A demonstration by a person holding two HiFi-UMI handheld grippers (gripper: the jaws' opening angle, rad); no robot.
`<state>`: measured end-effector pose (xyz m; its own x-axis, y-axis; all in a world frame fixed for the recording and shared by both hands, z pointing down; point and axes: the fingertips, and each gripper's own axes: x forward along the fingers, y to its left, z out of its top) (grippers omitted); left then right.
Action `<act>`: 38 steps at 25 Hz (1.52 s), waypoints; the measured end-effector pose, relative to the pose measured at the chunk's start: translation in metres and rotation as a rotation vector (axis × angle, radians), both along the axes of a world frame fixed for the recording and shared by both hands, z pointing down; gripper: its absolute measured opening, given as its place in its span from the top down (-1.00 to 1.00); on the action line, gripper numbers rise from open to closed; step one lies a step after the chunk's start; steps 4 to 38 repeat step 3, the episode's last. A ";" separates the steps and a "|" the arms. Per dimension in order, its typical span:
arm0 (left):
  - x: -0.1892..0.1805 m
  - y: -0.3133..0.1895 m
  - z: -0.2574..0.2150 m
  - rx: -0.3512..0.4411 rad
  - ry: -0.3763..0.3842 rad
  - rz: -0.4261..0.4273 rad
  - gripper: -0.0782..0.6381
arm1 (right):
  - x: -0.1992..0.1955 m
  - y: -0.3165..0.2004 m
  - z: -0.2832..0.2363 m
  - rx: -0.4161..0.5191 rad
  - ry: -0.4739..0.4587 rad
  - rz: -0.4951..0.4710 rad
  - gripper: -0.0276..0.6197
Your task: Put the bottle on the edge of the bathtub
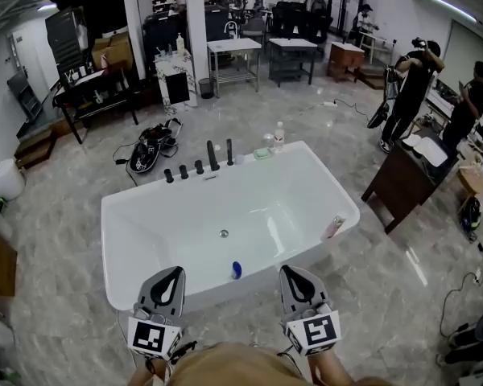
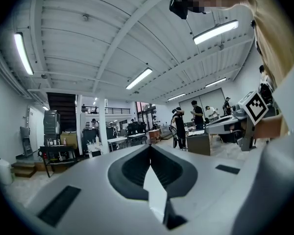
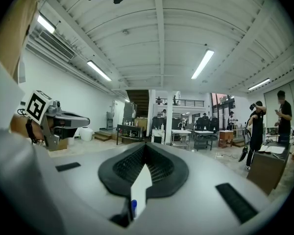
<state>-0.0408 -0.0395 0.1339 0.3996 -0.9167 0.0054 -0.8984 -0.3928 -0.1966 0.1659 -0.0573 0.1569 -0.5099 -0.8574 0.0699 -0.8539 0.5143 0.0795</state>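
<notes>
Left gripper point(image 1: 174, 272) and right gripper point(image 1: 292, 271) hang side by side over the near wall of the tub point(image 1: 133, 272). Each has its jaws pressed together, with nothing between them. Just past them a small blue bottle point(image 1: 236, 269), possibly the one meant, lies inside the tub by that wall. A pink bottle point(image 1: 332, 227) rests on the right rim. A clear bottle point(image 1: 278, 136) stands at the far rim near the taps point(image 1: 213, 156).
</notes>
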 end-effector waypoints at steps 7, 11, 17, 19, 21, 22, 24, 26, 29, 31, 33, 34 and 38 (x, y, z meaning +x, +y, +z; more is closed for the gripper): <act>0.002 -0.006 -0.001 0.001 -0.005 0.004 0.76 | 0.002 -0.005 0.002 -0.004 -0.007 0.003 0.90; 0.002 -0.006 -0.001 0.001 -0.005 0.004 0.76 | 0.002 -0.005 0.002 -0.004 -0.007 0.003 0.90; 0.002 -0.006 -0.001 0.001 -0.005 0.004 0.76 | 0.002 -0.005 0.002 -0.004 -0.007 0.003 0.90; 0.002 -0.006 -0.001 0.001 -0.005 0.004 0.76 | 0.002 -0.005 0.002 -0.004 -0.007 0.003 0.90; 0.002 -0.006 -0.001 0.001 -0.005 0.004 0.76 | 0.002 -0.005 0.002 -0.004 -0.007 0.003 0.90; 0.002 -0.006 -0.001 0.001 -0.005 0.004 0.76 | 0.002 -0.005 0.002 -0.004 -0.007 0.003 0.90; 0.002 -0.006 -0.001 0.001 -0.005 0.004 0.76 | 0.002 -0.005 0.002 -0.004 -0.007 0.003 0.90; 0.002 -0.006 -0.001 0.001 -0.005 0.004 0.76 | 0.002 -0.005 0.002 -0.004 -0.007 0.003 0.90; 0.002 -0.006 -0.001 0.001 -0.005 0.004 0.76 | 0.002 -0.005 0.002 -0.004 -0.007 0.003 0.90; 0.002 -0.006 -0.001 0.001 -0.005 0.004 0.76 | 0.002 -0.005 0.002 -0.004 -0.007 0.003 0.90; 0.002 -0.006 -0.001 0.001 -0.005 0.004 0.76 | 0.002 -0.005 0.002 -0.004 -0.007 0.003 0.90; 0.002 -0.006 -0.001 0.001 -0.005 0.004 0.76 | 0.002 -0.005 0.002 -0.004 -0.007 0.003 0.90; 0.002 -0.006 -0.001 0.001 -0.005 0.004 0.76 | 0.002 -0.005 0.002 -0.004 -0.007 0.003 0.90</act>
